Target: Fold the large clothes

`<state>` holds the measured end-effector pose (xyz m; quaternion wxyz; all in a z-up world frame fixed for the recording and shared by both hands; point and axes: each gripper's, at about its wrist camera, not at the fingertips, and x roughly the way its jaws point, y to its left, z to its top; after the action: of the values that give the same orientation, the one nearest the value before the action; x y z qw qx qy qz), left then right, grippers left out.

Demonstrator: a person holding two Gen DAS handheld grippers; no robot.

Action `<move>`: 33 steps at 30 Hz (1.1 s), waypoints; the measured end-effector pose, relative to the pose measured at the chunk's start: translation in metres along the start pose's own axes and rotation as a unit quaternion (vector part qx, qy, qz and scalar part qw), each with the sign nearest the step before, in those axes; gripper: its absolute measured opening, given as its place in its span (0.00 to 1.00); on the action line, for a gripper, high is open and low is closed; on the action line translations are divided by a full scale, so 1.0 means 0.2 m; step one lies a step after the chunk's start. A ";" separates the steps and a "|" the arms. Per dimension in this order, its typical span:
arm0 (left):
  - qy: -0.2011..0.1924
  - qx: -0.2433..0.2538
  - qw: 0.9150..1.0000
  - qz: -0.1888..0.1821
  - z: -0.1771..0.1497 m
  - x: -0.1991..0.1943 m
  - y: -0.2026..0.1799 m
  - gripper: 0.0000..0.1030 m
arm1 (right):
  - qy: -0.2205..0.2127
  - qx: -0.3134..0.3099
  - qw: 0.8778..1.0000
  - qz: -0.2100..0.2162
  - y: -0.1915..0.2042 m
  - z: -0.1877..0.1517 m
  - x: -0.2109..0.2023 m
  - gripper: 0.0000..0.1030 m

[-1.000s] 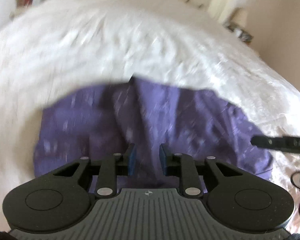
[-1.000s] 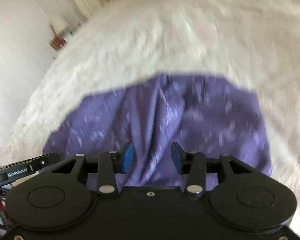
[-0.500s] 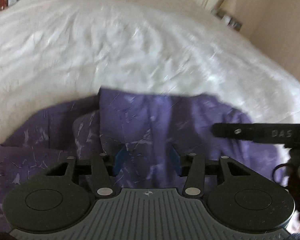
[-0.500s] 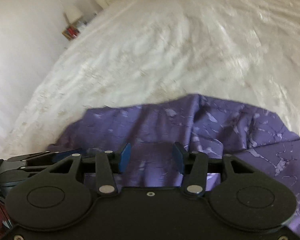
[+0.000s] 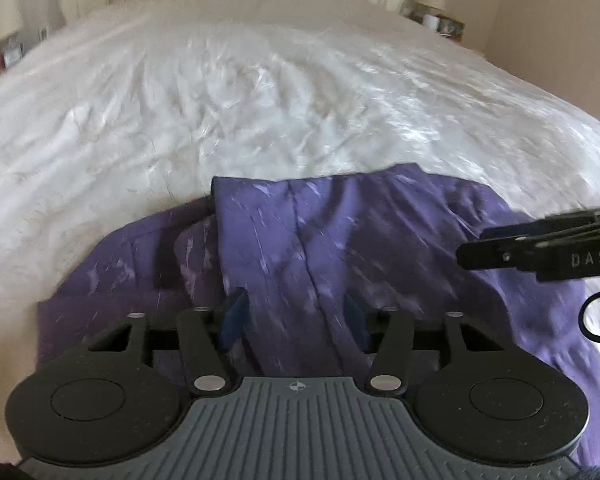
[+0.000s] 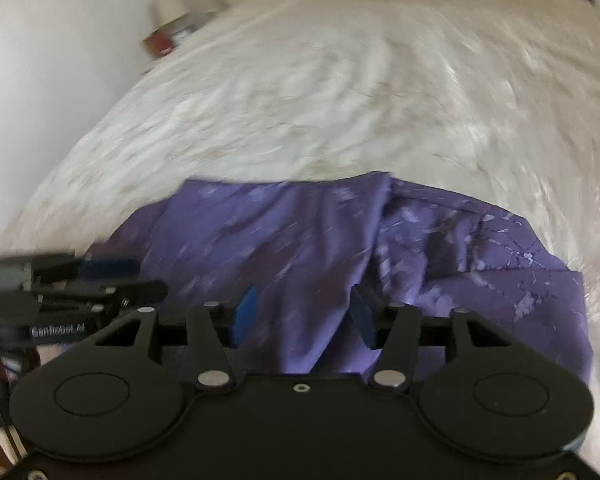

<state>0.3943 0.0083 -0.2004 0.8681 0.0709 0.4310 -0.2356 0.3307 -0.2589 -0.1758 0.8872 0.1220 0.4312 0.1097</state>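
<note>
Both the left gripper (image 5: pixel 296 318) and the right gripper (image 6: pixel 304 316) have just been opening and hold nothing, the purple cloth (image 5: pixel 340 248) lying loose under their spread jaws on the blurry white bed (image 5: pixel 260 92).

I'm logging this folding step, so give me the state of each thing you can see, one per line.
Purple garment: lying on the bed, partly folded, one layer over another, creased.
Bedcover: white, spread out, wrinkled.
Left gripper: open, jaws just opened wider, cloth below them, nothing pinched.
Right gripper: open, jaws just opened wider, cloth below them, nothing pinched.
</note>
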 end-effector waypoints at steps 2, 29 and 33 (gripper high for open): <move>0.012 0.019 1.000 0.007 -0.07 -0.03 -0.05 0.69 | 0.013 -0.037 0.999 -0.011 0.08 -0.07 -0.01 0.65; 0.065 0.039 0.997 -0.005 -0.24 0.19 -0.01 1.00 | 0.058 -0.051 0.991 -0.113 0.16 -0.35 0.17 1.00; 0.080 0.018 0.996 -0.040 -0.20 0.15 0.05 0.96 | 0.054 -0.032 0.992 -0.111 0.15 -0.34 0.12 0.99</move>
<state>0.3855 0.0206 -0.2499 0.8196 0.0877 0.4970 -0.2714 0.2891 -0.2152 -0.2255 0.8727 0.0391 0.4857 0.0302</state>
